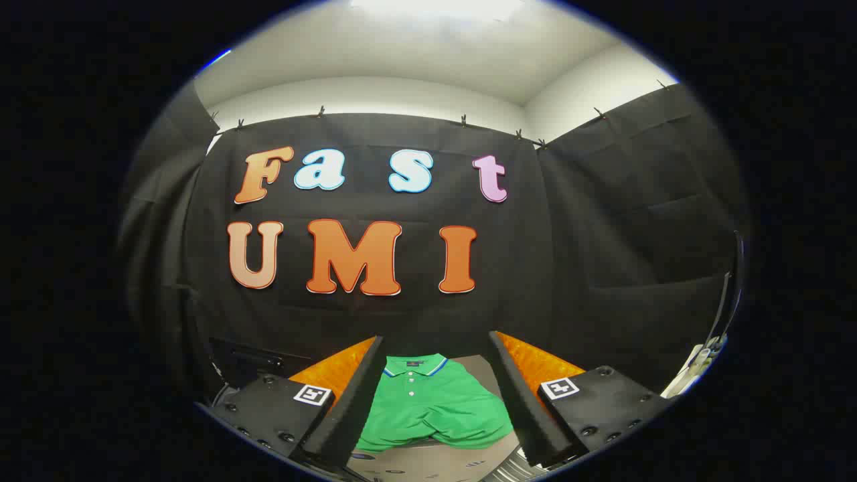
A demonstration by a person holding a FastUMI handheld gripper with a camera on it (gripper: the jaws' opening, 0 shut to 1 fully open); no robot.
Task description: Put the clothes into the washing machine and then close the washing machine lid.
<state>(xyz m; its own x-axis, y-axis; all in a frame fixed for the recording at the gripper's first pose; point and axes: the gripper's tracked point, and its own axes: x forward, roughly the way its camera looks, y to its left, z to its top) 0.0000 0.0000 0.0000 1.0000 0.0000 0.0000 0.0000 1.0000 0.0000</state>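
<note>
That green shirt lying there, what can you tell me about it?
The green polo shirt lies front-up on a pale surface, just ahead of the open tongs and framed between their fingers. It has a collar edged with blue and white stripes and a short row of pale buttons. The fabric looks soft and knitted, with its lower part rumpled. Neither finger touches it.

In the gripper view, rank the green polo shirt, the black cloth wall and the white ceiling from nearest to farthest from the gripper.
The gripper is open, its fingers apart and touching nothing.
1. Green polo shirt: between and just ahead of the fingers, lying flat, collar pointing away.
2. Black cloth wall: beyond the shirt, standing upright.
3. White ceiling: above and past the wall's top edge.
</note>
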